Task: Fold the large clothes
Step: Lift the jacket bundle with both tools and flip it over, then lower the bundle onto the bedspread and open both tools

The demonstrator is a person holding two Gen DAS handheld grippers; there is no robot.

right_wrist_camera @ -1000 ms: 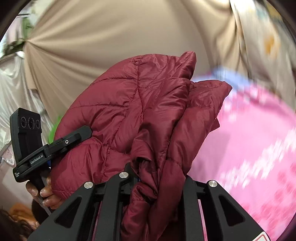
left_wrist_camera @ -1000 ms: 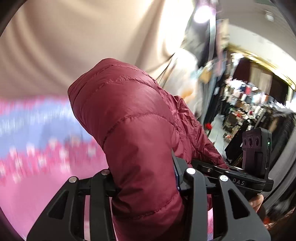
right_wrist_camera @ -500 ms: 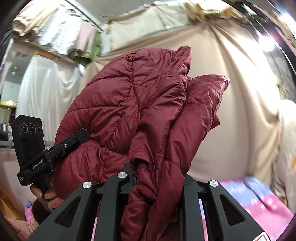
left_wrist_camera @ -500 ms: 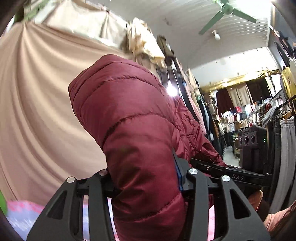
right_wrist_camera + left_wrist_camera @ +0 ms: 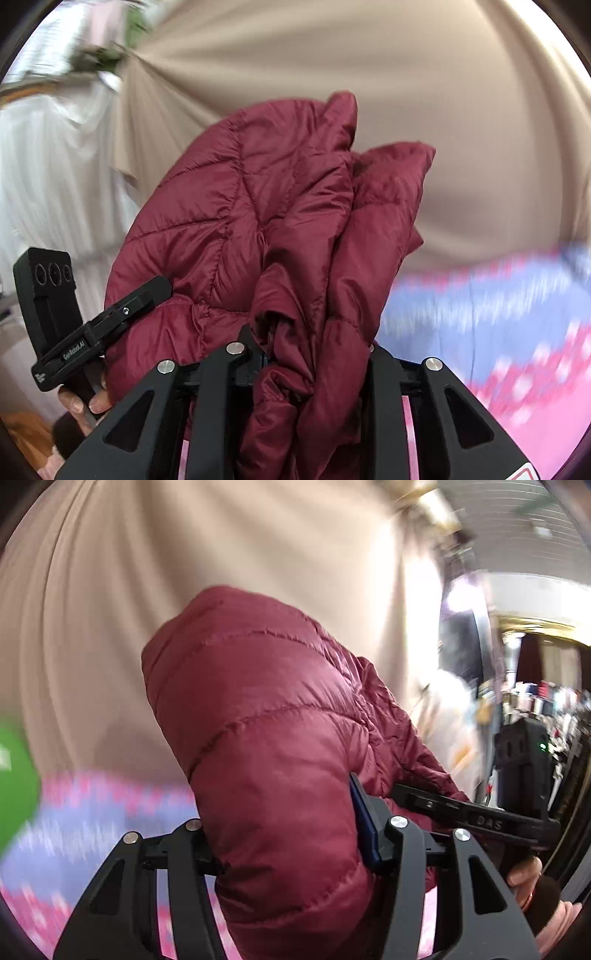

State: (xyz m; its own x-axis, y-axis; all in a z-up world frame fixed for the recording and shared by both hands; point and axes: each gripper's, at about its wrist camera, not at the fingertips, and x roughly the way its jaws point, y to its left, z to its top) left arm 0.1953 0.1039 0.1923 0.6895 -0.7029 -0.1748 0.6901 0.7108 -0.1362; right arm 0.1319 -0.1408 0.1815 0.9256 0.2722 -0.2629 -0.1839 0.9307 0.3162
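Jacket up between both grippers, over the bed.

I have the left gripper (image 5: 291, 853) and right gripper (image 5: 314, 354) each around a jacket (image 5: 266, 738) bunch, jaws opening, to drop it onto the sheet (image 5: 498, 332).

Surface below: pink-and-lavender patterned cover (image 5: 517, 325), motion-blurred; can't tell bed or desk. Nothing discernible lying on it.

Beige draped curtain (image 5: 229, 554) across the background. Below it: pink and blue patterned cloth (image 5: 498, 314), blurred. Left of curtain: white hanging fabric (image 5: 48, 177). Green blob (image 5: 14, 779) at curtain's lower left edge, too blurred to identify. Right of curtain: shop racks (image 5: 546, 698), blurred.
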